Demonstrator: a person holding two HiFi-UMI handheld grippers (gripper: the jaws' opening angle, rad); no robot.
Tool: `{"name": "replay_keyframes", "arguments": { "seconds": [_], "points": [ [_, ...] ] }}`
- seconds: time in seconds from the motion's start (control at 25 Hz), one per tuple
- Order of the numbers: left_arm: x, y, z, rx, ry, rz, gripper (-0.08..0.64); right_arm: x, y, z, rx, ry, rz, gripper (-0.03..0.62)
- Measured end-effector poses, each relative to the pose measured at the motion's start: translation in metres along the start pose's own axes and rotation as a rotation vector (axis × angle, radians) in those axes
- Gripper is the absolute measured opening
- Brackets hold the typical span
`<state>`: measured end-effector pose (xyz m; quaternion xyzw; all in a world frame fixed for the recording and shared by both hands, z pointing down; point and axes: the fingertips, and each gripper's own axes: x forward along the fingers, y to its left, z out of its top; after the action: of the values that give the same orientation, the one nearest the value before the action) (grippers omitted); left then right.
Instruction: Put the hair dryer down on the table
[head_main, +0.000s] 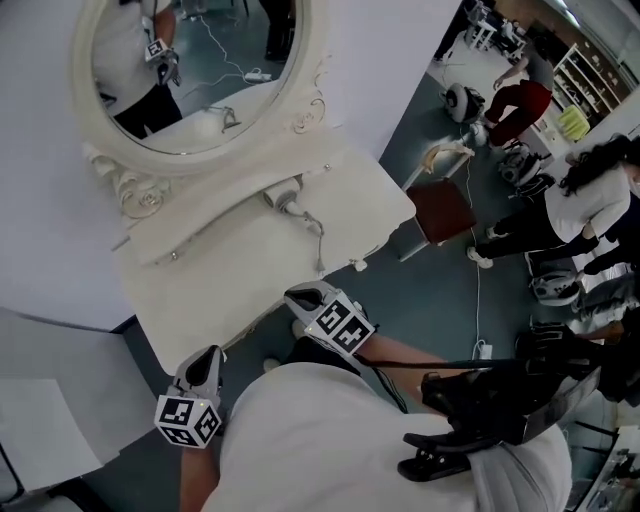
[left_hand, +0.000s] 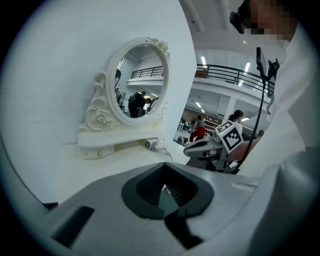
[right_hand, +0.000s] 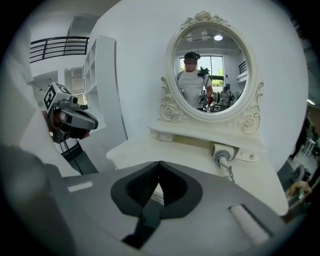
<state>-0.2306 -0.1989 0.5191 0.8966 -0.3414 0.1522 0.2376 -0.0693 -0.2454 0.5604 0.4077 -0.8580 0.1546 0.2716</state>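
As you look down in the head view, you have one hair dryer (head_main: 285, 195). It lies on its side at the back of the white bench (head_main: 200, 290), just under the one oval mirror (head_main: 200, 70), and its cord (head_main: 318, 235) trails toward the front edge. Your two tongs are at the near edge: the left tongs (head_main: 205, 360) at the bench's left corner and the right tongs (head_main: 305, 295) by the front rim, both well apart from the dryer. Nothing lies on the bench between them and it. Off to the right, one dark red stool (head_main: 440, 210) stands on the floor, and two people (head_main: 520, 95) are farther back.

In the left gripper view, the left tongs (left_hand: 163, 165) are pressed together and pinch nothing. Beyond them you see the bench (left_hand: 110, 160), the mirror (left_hand: 142, 82), and the hair dryer (left_hand: 151, 144) at the mirror's base, with the right tongs (left_hand: 192, 146) off to the right.

In the right gripper view, the right tongs (right_hand: 160, 165) are likewise pressed together and empty. The hair dryer (right_hand: 223, 151) rests on the bench (right_hand: 170, 150) below the mirror (right_hand: 210, 67), barrel facing you, and the left tongs (right_hand: 92, 122) hang at the left.
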Motion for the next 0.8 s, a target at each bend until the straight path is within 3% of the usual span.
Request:
{"name": "replay_keyframes", "arguments": {
  "seconds": [0.8],
  "points": [
    [-0.004,0.004,-0.011,-0.011,0.016,-0.032,-0.003,0.005,0.023,0.005,-0.059,0.017,0.012,0.0]
  ]
}}
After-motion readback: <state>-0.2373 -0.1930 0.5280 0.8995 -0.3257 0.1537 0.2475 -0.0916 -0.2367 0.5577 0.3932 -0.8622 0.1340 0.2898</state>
